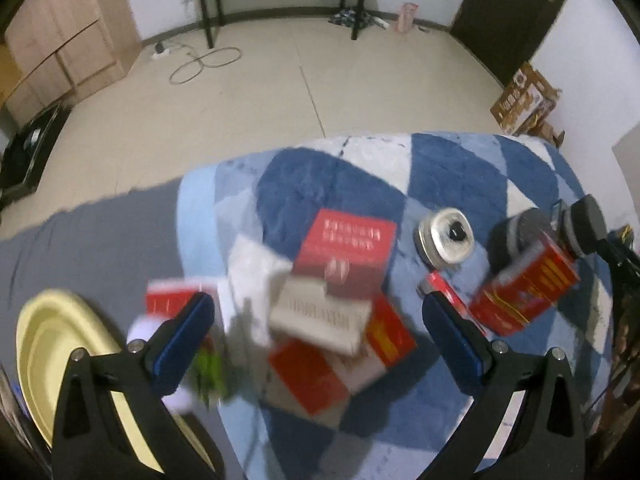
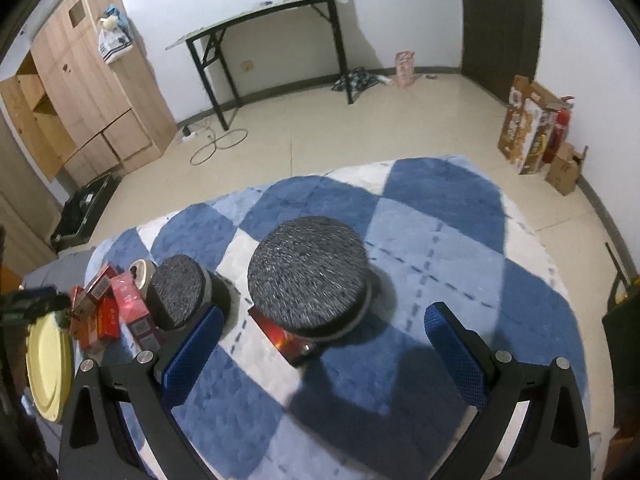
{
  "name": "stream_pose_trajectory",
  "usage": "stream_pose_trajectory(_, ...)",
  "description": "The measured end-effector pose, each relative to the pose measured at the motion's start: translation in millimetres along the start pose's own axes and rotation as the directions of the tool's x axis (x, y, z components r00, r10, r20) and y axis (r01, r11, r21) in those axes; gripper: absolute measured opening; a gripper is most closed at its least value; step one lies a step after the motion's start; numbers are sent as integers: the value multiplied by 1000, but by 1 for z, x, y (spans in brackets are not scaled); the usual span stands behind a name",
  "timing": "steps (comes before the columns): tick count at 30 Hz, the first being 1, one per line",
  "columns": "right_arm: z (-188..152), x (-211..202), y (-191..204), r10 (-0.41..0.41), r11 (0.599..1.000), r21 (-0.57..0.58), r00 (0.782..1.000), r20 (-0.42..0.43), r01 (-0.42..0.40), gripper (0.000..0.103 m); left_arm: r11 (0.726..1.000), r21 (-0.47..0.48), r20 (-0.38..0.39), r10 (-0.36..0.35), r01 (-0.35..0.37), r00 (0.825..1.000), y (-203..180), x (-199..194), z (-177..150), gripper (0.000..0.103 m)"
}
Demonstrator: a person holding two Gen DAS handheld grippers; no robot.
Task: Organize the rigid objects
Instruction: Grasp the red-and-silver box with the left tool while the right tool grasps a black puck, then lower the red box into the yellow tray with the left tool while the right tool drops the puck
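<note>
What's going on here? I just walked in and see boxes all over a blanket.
A person is sorting small rigid items on a blue checkered blanket, holding a gripper in each hand. The left gripper hangs open over a blurred pile of red and white boxes, gripping nothing, with a yellow plate beside it. The right gripper is also open and empty, facing a large dark round disc that sits on a red box. A smaller disc and a can lie nearby.
</note>
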State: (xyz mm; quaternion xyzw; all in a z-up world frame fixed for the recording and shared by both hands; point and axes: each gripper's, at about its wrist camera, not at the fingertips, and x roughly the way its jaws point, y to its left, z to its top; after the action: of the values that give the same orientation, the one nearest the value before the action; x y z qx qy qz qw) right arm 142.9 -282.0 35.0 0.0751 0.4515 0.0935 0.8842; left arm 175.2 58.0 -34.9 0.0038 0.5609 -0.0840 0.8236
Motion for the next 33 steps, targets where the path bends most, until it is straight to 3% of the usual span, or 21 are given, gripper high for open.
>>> stream_pose_trajectory(5,9,27,0,-7,1000,-12,1000,-22,7,103,995,102,-70,2,5,998,-7,32,12,101)
stream_pose_trajectory(7,12,33,0,-4,1000,-15,1000,-26,4,103,997,75,-91,-23,30,996,-4,39,13,82)
stream_pose_trajectory(8,13,35,0,-18,1000,-18,1000,-23,17,101,997,59,-102,-47,53,994,-2,41,13,64)
stream_pose_trajectory(9,13,37,-1,-18,1000,-18,1000,-18,18,99,997,56,-95,-47,53,994,-2,39,11,64)
stream_pose_trajectory(11,15,41,0,-6,1000,-18,1000,-6,6,77,997,59,-77,-43,47,996,-3,35,8,62)
stream_pose_trajectory(12,15,42,1,6,1000,-20,1000,-8,-6,71,998,48,-65,-48,51,997,-3,31,6,61)
stream_pose_trajectory(15,13,42,0,22,999,-26,1000,5,-22,69,998,-6,1,-67,67,998,3,9,-2,60)
stream_pose_trajectory(18,9,31,-2,19,999,-38,999,42,-17,69,994,-60,80,-84,89,993,15,-38,-18,59)
stream_pose_trajectory(23,7,-34,9,73,994,-92,981,181,-57,69,995,-78,170,-53,67,984,48,-118,-57,59)
stream_pose_trajectory(25,3,-60,31,138,982,-155,967,214,-106,69,995,-100,189,13,6,982,81,-151,-83,59)
stream_pose_trajectory(28,-12,-88,89,267,939,-276,942,206,-205,69,984,-149,168,123,-98,978,131,-170,-115,59)
stream_pose_trajectory(30,-27,-96,143,368,883,-365,918,150,-294,69,962,-214,125,197,-168,972,175,-167,-133,59)
stream_pose_trajectory(33,-61,-91,240,479,776,-479,877,26,-410,69,941,-280,74,220,-191,973,217,-148,-148,59)
